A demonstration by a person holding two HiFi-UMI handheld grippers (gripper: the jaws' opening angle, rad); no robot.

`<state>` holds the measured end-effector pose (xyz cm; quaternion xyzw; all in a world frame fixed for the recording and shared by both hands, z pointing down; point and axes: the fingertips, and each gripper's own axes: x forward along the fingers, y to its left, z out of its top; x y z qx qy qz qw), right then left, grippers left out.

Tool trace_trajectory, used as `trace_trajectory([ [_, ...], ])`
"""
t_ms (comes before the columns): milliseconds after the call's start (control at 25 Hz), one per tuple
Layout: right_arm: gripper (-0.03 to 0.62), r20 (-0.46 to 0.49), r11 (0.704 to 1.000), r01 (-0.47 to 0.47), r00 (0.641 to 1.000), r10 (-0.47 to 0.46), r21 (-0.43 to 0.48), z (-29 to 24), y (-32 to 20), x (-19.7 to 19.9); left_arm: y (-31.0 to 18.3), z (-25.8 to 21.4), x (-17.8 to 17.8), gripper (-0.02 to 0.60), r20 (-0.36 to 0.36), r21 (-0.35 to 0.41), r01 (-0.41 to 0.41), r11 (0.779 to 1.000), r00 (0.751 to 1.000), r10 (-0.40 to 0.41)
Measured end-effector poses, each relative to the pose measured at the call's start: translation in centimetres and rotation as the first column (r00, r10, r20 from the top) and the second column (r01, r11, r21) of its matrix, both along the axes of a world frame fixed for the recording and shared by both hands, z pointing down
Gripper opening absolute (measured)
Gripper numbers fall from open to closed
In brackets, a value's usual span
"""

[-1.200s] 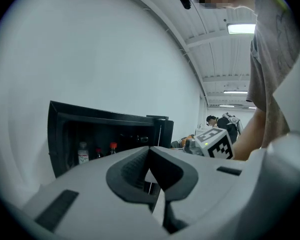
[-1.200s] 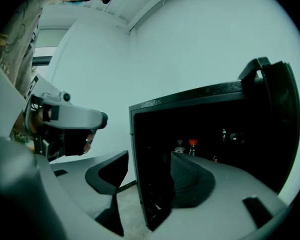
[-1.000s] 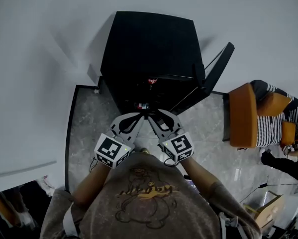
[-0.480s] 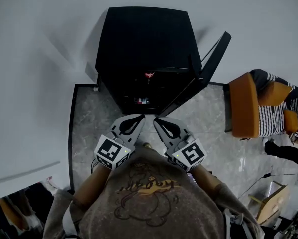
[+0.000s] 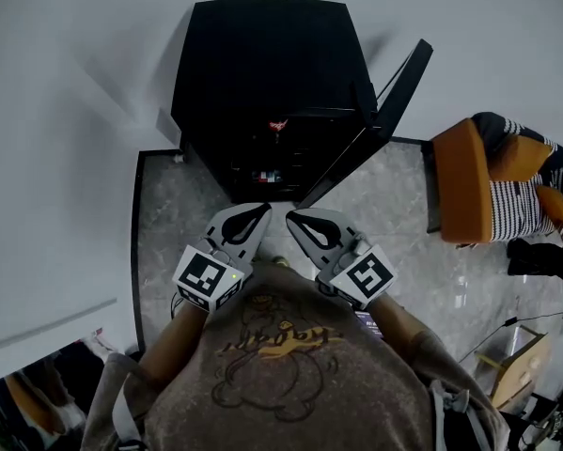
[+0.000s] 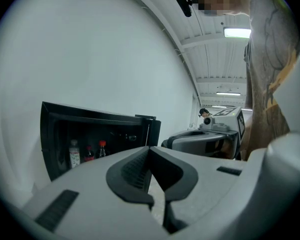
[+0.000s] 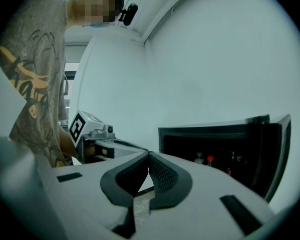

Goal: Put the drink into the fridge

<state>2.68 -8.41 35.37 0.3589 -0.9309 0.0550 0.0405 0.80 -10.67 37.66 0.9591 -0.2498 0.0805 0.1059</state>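
The black fridge (image 5: 262, 64) stands against the white wall with its door (image 5: 397, 101) swung open to the right. Inside it, red-capped drink bottles (image 5: 265, 174) stand on the shelves; the left gripper view shows the bottles (image 6: 89, 153) and the right gripper view shows the bottles (image 7: 209, 160). My left gripper (image 5: 265, 210) and right gripper (image 5: 290, 216) hover side by side over the floor just in front of the fridge, apart from it. Both are shut with nothing between the pads. In its own view the left gripper (image 6: 148, 148) has its jaws pressed together, and so does the right gripper (image 7: 148, 154).
An orange armchair (image 5: 461, 195) with a striped cushion stands at the right, with a person's dark sleeve (image 5: 544, 259) beside it. A cardboard box (image 5: 508, 363) and cables lie on the grey marble floor (image 5: 168, 224) at the lower right.
Both grippers have drawn back from the fridge opening toward my body. The right gripper's jaws, open a second ago near a bottle inside, are now shut and empty.
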Motion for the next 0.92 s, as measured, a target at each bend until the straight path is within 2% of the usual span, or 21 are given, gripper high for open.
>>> trace_trajectory([
  [280,0.02,-0.008,0.995,0.104,0.995,-0.104,0.012,-0.6,0.3,-1.1,-0.2,-0.3,-0.2,0.006,-0.001,0.002,-0.005,1.0,1.0,0.005],
  [480,0.02,-0.058,0.983,0.184,0.981,-0.184,0.005,-0.4,0.9,-1.5,-0.4,-0.1,-0.3,0.006,-0.009,-0.001,-0.004,1.0,1.0,0.004],
  [920,0.021,-0.069,0.987,0.158,0.985,-0.157,0.009,0.0,0.8,-0.4,0.8,0.9,0.0,0.006,-0.005,-0.032,-0.009,0.999,1.0,0.009],
])
